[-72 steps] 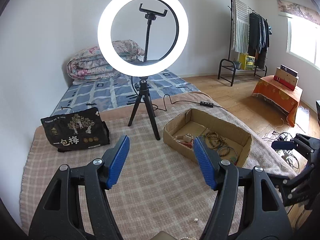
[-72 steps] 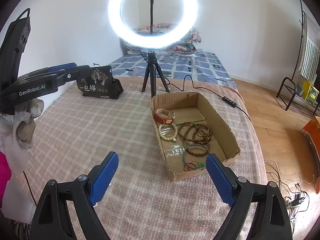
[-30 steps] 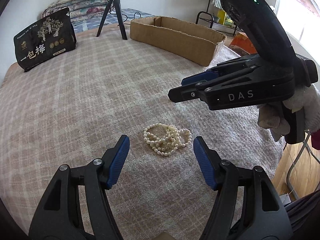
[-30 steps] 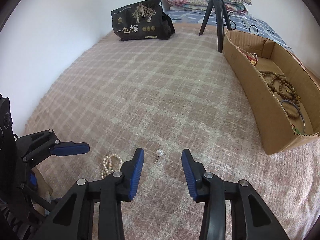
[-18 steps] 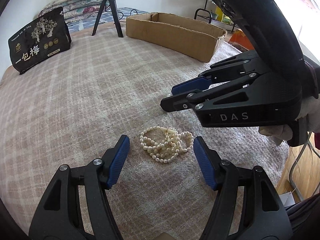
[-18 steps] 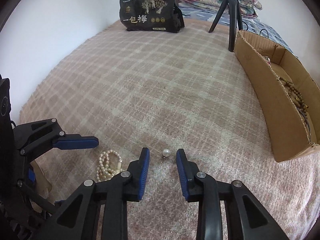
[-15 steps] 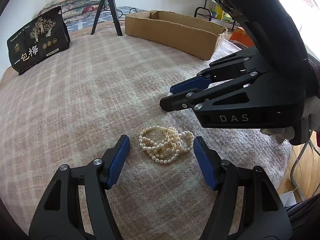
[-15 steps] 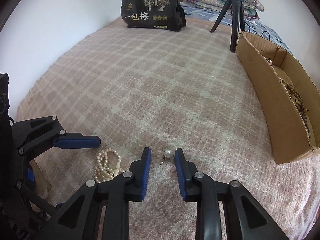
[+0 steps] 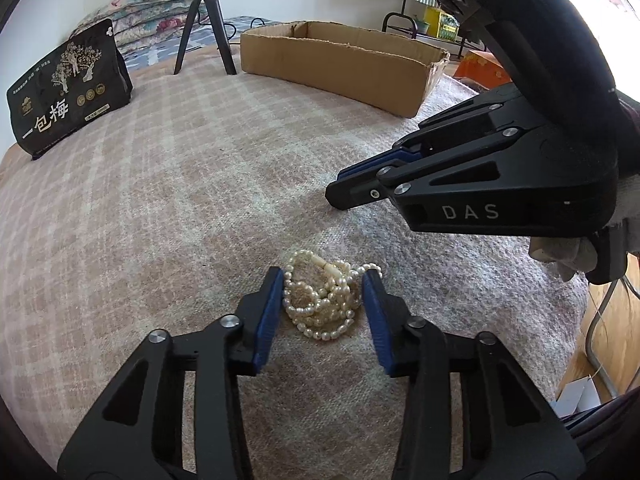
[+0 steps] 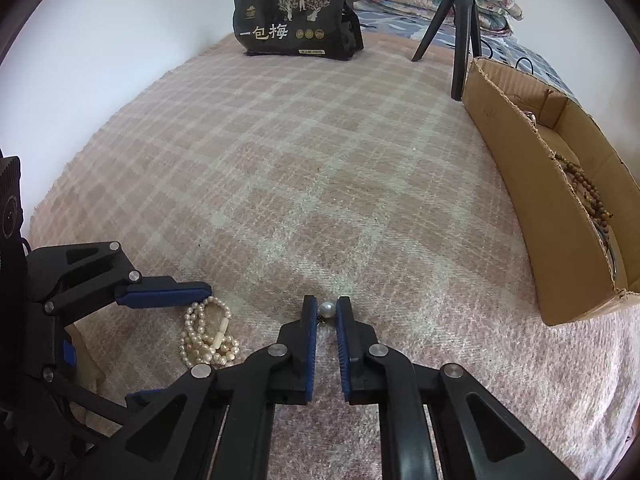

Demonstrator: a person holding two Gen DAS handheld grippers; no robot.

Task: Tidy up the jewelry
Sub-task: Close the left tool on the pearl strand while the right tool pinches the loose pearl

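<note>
Left tongs [image 9: 324,280] narrow and closing, with pearls [image 9: 320,300] heaped between the pads on the blanket [image 9: 160,200]. Looks like one pad touching beads, not yet a full squeeze from both sides.

Right tongs [image 10: 327,299] shut tight on the earring [image 10: 328,309], pinched only at the very tips, down low against the blanket. Just off to the right of the left tongs, close to them.

Box [image 10: 520,168] well ahead of the right tongs and off to their right side, with brown beads already inside.

Possible trouble from here:

- Could lose the earring. Round, smooth and tiny, held at the tips only. Might pop out with a fast lift or a twist, then roll away and hide in the fuzzy blanket.
- Could grab just part of the pearls. Loose loops, not one lump. Might dangle, slide through the pads, or drop in a string on the way.
- Could pinch the blanket too, with the pads so low. Would tug the cloth up and shake everything on it.
- Could bump tongs together when lifting, being so near each other.
- Could catch a hanging loop on the box wall and miss the inside.

Best to go up slowly and straight, one side at a time.
</note>
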